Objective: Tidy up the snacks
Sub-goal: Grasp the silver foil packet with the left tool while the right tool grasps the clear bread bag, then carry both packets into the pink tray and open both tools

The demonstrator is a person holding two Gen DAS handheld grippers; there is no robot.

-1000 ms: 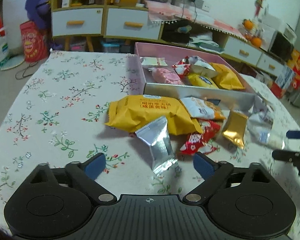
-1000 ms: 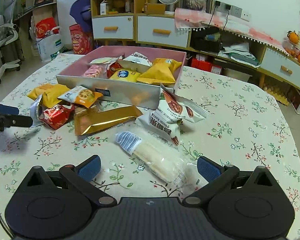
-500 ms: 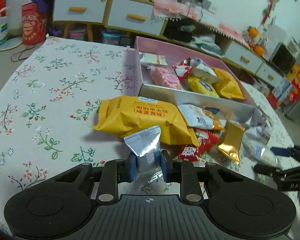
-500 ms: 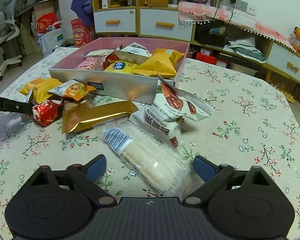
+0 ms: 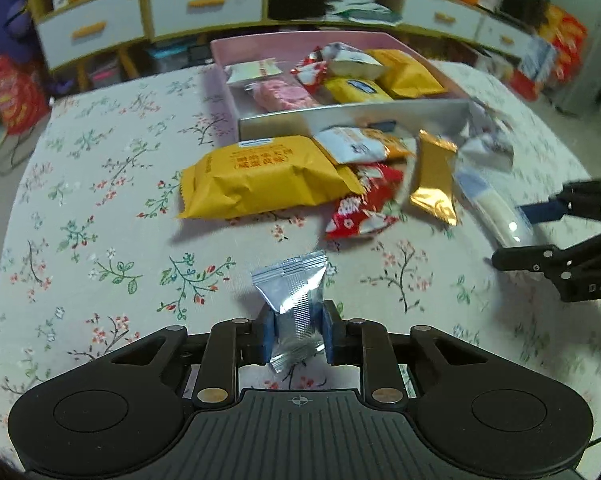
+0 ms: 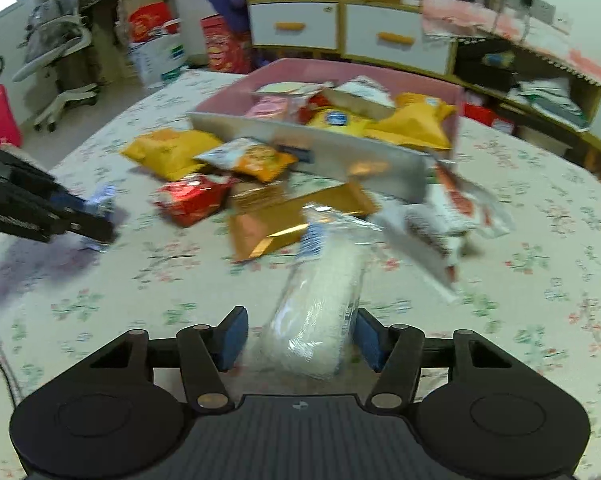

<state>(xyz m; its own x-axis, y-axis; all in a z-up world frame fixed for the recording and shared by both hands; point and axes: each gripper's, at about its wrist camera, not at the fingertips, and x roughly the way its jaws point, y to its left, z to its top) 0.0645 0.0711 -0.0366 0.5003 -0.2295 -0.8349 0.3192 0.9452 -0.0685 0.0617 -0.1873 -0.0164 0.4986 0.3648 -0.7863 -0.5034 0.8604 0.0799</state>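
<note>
My left gripper (image 5: 296, 334) is shut on a small silver snack packet (image 5: 294, 300) and holds it above the floral tablecloth. My right gripper (image 6: 298, 336) has its pads on both sides of a clear pack of white wafers (image 6: 320, 312), closing on it; the view is blurred. A pink box (image 5: 352, 116) holds several snacks at the far side. Loose on the table before it lie a big yellow bag (image 5: 260, 178), a red packet (image 5: 360, 208), a gold packet (image 5: 434, 180) and an orange-white packet (image 5: 358, 144). The right gripper also shows in the left wrist view (image 5: 556, 236).
White-and-red packets (image 6: 456, 216) lie right of the box. The floral table (image 5: 100, 200) drops off at its left edge to the floor. Cabinets with white drawers (image 6: 296, 26) and shelves stand behind the table. An office chair (image 6: 60, 64) stands far left.
My left gripper shut on the silver packet and lifted it back from the pile. My right gripper moved forward around the wafer pack and narrowed its jaws on it.
</note>
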